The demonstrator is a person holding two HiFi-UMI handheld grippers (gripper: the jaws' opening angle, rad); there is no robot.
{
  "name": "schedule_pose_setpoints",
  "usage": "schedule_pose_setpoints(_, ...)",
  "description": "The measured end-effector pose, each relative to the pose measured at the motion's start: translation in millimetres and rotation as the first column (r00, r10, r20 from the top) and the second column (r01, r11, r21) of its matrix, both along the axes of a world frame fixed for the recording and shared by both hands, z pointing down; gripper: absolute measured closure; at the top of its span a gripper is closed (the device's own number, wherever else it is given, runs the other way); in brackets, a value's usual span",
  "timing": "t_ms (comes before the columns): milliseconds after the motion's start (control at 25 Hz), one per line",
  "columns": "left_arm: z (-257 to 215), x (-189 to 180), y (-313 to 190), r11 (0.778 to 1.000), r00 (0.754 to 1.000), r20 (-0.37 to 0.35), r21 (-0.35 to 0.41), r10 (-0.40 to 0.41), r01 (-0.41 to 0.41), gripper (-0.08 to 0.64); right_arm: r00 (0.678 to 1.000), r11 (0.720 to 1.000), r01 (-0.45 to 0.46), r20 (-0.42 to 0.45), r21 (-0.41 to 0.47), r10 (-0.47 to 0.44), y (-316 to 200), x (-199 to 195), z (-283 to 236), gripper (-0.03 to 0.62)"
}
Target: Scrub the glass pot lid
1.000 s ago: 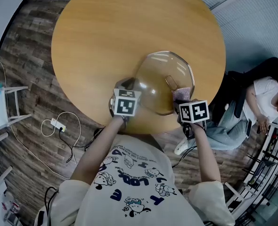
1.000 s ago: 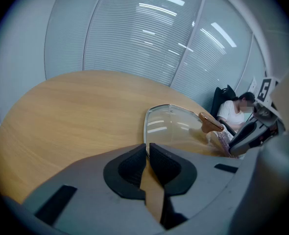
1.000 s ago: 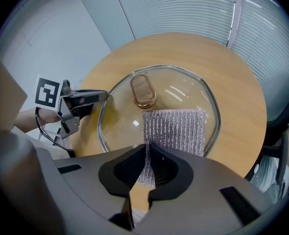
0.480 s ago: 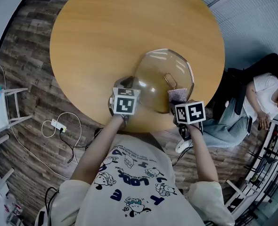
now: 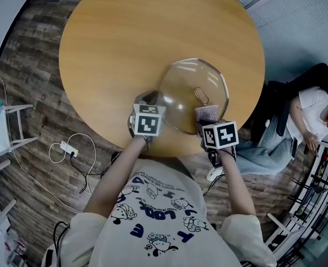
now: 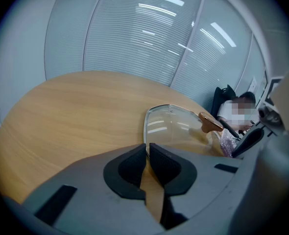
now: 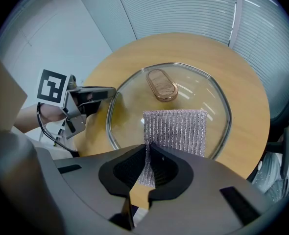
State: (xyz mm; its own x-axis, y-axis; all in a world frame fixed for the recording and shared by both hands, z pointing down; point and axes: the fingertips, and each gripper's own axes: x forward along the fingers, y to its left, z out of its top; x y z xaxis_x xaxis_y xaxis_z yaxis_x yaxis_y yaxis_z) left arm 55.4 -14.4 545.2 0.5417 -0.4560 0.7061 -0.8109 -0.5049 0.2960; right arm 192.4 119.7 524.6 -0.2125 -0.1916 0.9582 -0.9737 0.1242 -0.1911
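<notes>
Within right hand-held gripper [image 7: 147,148], tight-pinched cloth [image 7: 176,131]

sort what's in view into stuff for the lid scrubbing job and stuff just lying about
In the job: glass pot lid, rim clamped in left tool; silvery scrub cloth, clamped in right tool; round table under them.
Lying about: power strip on the floor; white rack; seated person.

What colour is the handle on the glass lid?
The oval handle is coppery brown; clearest in right gripper view.
</notes>
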Motion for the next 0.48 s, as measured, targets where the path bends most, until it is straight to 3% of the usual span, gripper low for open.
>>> schedule_pose_setpoints(480,0,1,-1,1.0,1.0,-0.005,-0.001,-0.001,0.001,0.528,0.997,0.999,0.051,0.065,0.005,-0.051,-12,-40,1,0.546)
